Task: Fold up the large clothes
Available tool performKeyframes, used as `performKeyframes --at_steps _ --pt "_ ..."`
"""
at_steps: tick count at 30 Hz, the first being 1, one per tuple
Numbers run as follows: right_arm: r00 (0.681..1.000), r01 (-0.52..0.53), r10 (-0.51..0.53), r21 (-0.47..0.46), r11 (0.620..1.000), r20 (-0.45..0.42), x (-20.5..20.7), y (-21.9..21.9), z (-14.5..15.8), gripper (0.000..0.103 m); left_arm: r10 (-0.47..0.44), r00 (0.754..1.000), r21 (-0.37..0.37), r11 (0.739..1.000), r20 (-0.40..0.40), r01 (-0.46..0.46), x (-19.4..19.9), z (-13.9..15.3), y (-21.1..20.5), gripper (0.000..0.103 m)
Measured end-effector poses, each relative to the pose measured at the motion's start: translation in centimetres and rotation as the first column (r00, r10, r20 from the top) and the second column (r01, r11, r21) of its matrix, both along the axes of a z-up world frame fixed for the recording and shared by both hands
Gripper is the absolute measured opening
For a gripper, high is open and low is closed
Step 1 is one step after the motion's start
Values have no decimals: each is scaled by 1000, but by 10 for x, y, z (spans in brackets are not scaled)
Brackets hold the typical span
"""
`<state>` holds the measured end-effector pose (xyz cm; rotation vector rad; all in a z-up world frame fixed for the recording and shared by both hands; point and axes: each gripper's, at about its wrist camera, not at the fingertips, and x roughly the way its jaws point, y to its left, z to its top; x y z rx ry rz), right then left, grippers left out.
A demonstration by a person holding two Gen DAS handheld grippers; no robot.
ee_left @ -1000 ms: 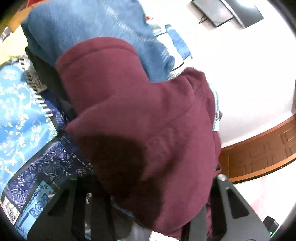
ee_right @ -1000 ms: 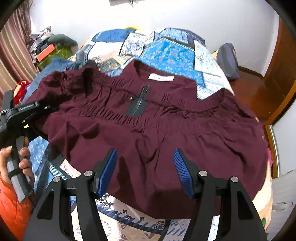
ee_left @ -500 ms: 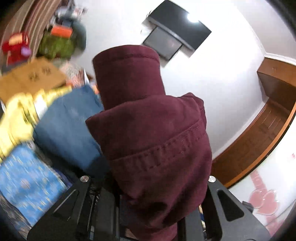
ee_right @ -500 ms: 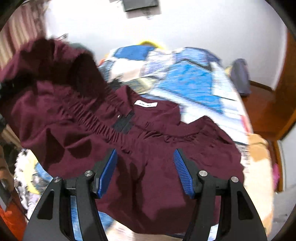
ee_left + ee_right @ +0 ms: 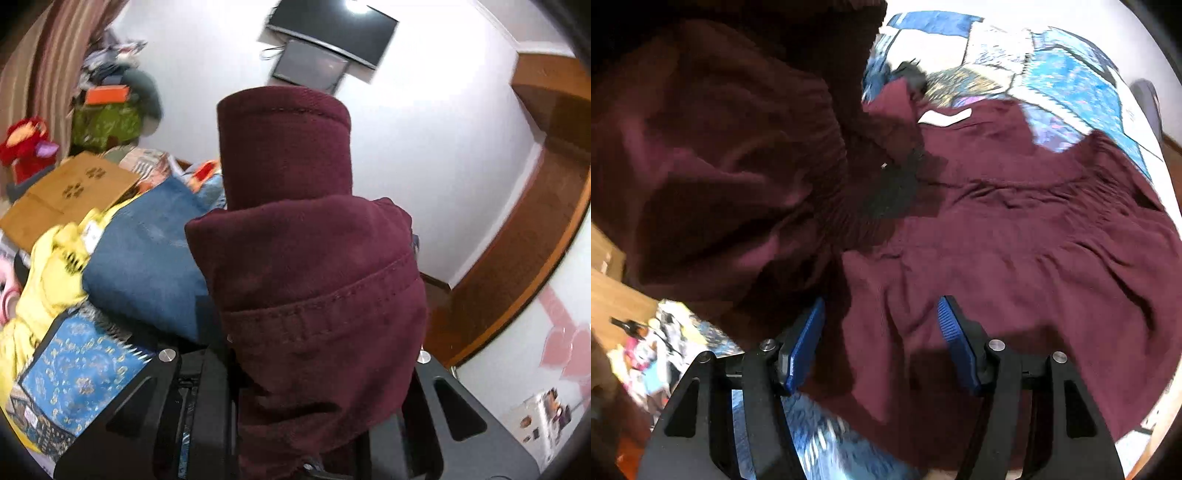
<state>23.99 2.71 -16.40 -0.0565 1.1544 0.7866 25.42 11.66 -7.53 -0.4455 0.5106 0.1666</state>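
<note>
Left wrist view is looking up at a thick fold of the dark maroon, gathered-waist fabric garment (image 5: 317, 280) that is draping over the left gripper (image 5: 314, 424), whose jaws are clenching on a hemmed edge of the cloth, having just been closing on it, with the cloth between them and hiding the tips. Behind the lifted fold a folded blue denim piece (image 5: 147, 258) and a yellow garment (image 5: 48, 273) are lying on the bed with its blue patterned patchwork cover (image 5: 81, 384), and a dark wall-mounted screen (image 5: 332, 33) is showing high on the white wall. From the right wrist view, the rest of the maroon garment is lying spread over the bed cover (image 5: 1067, 85), its white neck label (image 5: 943, 117) and dark zip placket facing up, while the raised portion is hanging as a dark mass at upper left. The right gripper (image 5: 882, 347) is hovering low over the near hem with its blue-padded jaws released and nothing between them (the cloth is lying beneath, not pinched). As far as can be judged, the folding is only beginning: one side is being lifted to carry across, no crease is set yet, and the remaining folds and smoothing are all still waiting.
</note>
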Motion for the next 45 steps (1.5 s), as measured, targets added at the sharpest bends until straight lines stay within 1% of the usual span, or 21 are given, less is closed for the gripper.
performKeyframes --at_steps 4,6,9,11,13,14,15,16,18,19,21,23,27,29,32,34,36,38,41,43,45 --pt "991 85 -86 13 996 103 -4 -54 29 60 -90 996 35 995 0 90 21 14 -39 18" --pt "972 154 -153 5 988 179 -7 -93 43 60 -133 991 57 989 -9 133 33 13 -62 17" --pt "936 264 -251 -23 964 245 -9 -145 55 60 -202 978 102 973 -46 206 55 0 -107 18" --pt "909 340 -312 -56 939 276 -10 -175 56 60 -245 962 140 955 -118 260 69 -20 -138 19" --pt "894 383 -348 -81 920 281 -10 -196 53 60 -296 934 184 925 -201 333 78 -41 -166 21" --pt "889 403 -366 -89 911 275 -10 -207 50 60 -328 906 208 898 -268 387 82 -59 -182 21" --pt "886 416 -380 -94 904 267 -11 -215 48 60 -346 888 219 881 -304 419 83 -70 -191 22" --pt "881 431 -395 -99 897 260 -12 -224 44 60 -372 856 234 852 -359 468 83 -86 -204 24" --pt "875 449 -413 -104 888 252 -13 -235 42 60 -402 813 255 808 -421 531 79 -107 -219 26" --pt "873 456 -421 -103 884 247 -14 -239 41 60 -405 801 274 789 -441 550 75 -113 -224 29" --pt "868 465 -431 -99 880 247 -17 -245 41 60 -401 793 319 759 -459 568 64 -119 -228 35" --pt "862 473 -437 -96 876 258 -24 -249 45 60 -403 778 327 741 -482 587 58 -119 -231 42" --pt "847 487 -453 -65 871 279 -31 -257 55 60 -443 740 267 735 -507 623 48 -105 -228 56" --pt "841 489 -457 -49 871 290 -32 -260 62 60 -468 726 239 732 -504 638 37 -91 -228 59" --pt "838 481 -449 -31 876 309 -36 -260 68 60 -499 721 222 726 -481 651 21 -72 -224 61" --pt "845 460 -435 -8 888 312 -35 -256 73 60 -533 731 192 737 -426 648 8 -57 -210 81" --pt "854 437 -418 6 899 310 -33 -250 76 60 -531 759 186 760 -376 623 -6 -42 -200 89" --pt "859 422 -407 20 906 311 -30 -242 79 60 -502 799 194 793 -330 578 -15 -30 -179 90" --pt "870 391 -386 49 919 306 -23 -226 85 60 -418 854 231 838 -311 495 -12 -25 -142 91" --pt "878 361 -367 77 929 307 -20 -214 88 60 -363 874 240 862 -322 446 -5 -28 -121 91" --pt "887 325 -339 98 941 314 -15 -198 94 60 -312 884 212 892 -347 398 2 -37 -94 91"
